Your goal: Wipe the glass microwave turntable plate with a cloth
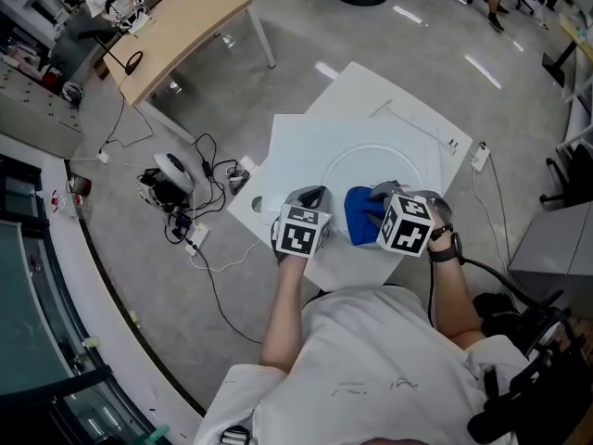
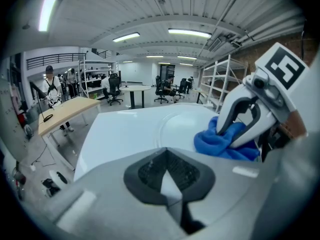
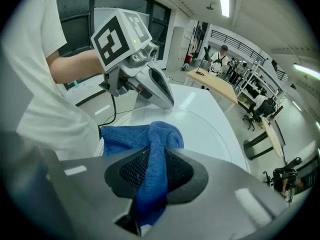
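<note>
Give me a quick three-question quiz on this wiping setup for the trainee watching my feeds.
1. True or false: the right tongs are empty.
2. The cloth is: A red, B blue, C white.
3. Which part of the glass plate do the left tongs meet?

Key: 1 false, they are shut on the cloth. 2 B. 3 Its rim, on the person's near left side.
</note>
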`<state>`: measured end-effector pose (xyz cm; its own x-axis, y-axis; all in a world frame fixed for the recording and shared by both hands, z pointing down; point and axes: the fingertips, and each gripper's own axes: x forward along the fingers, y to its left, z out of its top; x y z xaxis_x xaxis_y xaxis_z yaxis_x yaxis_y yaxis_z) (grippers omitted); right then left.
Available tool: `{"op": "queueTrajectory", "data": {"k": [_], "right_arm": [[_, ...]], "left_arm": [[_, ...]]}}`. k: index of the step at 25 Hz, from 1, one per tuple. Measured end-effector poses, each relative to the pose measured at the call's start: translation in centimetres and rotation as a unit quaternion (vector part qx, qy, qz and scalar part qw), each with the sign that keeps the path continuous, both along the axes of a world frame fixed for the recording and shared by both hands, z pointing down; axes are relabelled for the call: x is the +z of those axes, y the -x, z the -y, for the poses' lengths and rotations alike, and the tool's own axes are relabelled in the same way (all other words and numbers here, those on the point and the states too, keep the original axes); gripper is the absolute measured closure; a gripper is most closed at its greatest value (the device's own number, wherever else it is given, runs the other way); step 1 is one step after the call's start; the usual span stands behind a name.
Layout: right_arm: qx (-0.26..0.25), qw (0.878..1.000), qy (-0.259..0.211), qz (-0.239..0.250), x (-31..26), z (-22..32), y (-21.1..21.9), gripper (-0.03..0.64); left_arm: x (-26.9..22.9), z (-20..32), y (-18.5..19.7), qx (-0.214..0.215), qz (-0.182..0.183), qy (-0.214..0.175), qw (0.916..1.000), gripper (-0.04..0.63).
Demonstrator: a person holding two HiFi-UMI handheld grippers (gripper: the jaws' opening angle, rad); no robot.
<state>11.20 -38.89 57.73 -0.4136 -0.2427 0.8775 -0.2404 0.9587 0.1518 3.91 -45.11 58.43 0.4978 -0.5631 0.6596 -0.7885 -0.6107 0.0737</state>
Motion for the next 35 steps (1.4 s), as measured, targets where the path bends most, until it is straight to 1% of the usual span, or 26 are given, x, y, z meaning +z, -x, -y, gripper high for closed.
{"op": "queueTrajectory", "data": {"k": [3, 5, 8, 10, 12, 14, 16, 19, 21, 24, 27, 30, 32, 35], "right_arm": [[0.009, 1.000, -0.013, 0.020, 0.2, 1.6, 1.9, 0.531], [0.024, 0.999, -0.023, 0.031, 0.3, 3.2, 2.7, 0.532], [0.053, 0.997, -0.039, 0.039, 0.3, 6.0, 3.1, 0.532], [0.073, 0.995, -0.044, 0.046, 0.3, 7.6, 3.2, 0.532], [0.098, 0.992, -0.049, 0.056, 0.2, 9.3, 3.0, 0.532], [0.123, 0.989, -0.057, 0.060, 0.2, 11.0, 2.2, 0.534], [0.146, 0.986, -0.064, 0.055, 0.1, 12.6, 1.0, 0.534], [0.182, 0.980, -0.074, 0.039, -0.1, 14.6, -1.6, 0.534], [0.210, 0.974, -0.084, 0.025, -0.2, 15.5, -4.2, 0.534], [0.238, 0.967, -0.094, 0.000, -0.4, 15.2, -8.3, 0.530], [0.236, 0.967, -0.089, -0.015, -0.7, 13.1, -10.9, 0.528], [0.206, 0.975, -0.063, -0.043, -0.7, 9.6, -11.8, 0.528], [0.176, 0.983, -0.039, -0.037, -0.7, 7.1, -10.7, 0.528], [0.122, 0.992, -0.016, -0.012, -0.5, 4.6, -7.0, 0.528]], "left_arm": [[-0.2, -0.4, 0.1, 0.003, -0.009, 0.010, 0.9999, 0.595], [-0.5, -0.8, -0.1, 0.005, -0.017, 0.019, 0.9997, 0.595], [-0.6, -0.7, -0.3, 0.005, -0.019, 0.022, 0.9996, 0.595], [-0.6, -0.8, -0.3, 0.006, -0.017, 0.019, 0.9997, 0.595], [-0.1, -0.6, -0.2, 0.007, -0.005, 0.005, 1.0000, 0.595], [0.0, -0.3, -0.8, 0.012, 0.003, -0.011, 0.9999, 0.595], [-0.4, -0.1, -1.4, 0.020, 0.000, -0.024, 0.9995, 0.595], [-0.2, -0.4, -1.1, 0.014, 0.001, -0.012, 0.9998, 0.595], [0.0, -0.5, -0.8, 0.009, 0.003, -0.005, 0.9999, 0.595], [-0.1, -0.3, -1.2, 0.014, 0.001, -0.013, 0.9998, 0.595], [-0.3, -0.2, -1.5, 0.020, -0.002, -0.021, 0.9996, 0.595], [-0.1, -0.3, -1.3, 0.014, 0.001, -0.012, 0.9998, 0.595], [-0.1, -0.3, -1.3, 0.012, 0.002, -0.010, 0.9999, 0.595], [0.0, -0.4, -1.1, 0.008, 0.005, -0.006, 0.9999, 0.595]]}}
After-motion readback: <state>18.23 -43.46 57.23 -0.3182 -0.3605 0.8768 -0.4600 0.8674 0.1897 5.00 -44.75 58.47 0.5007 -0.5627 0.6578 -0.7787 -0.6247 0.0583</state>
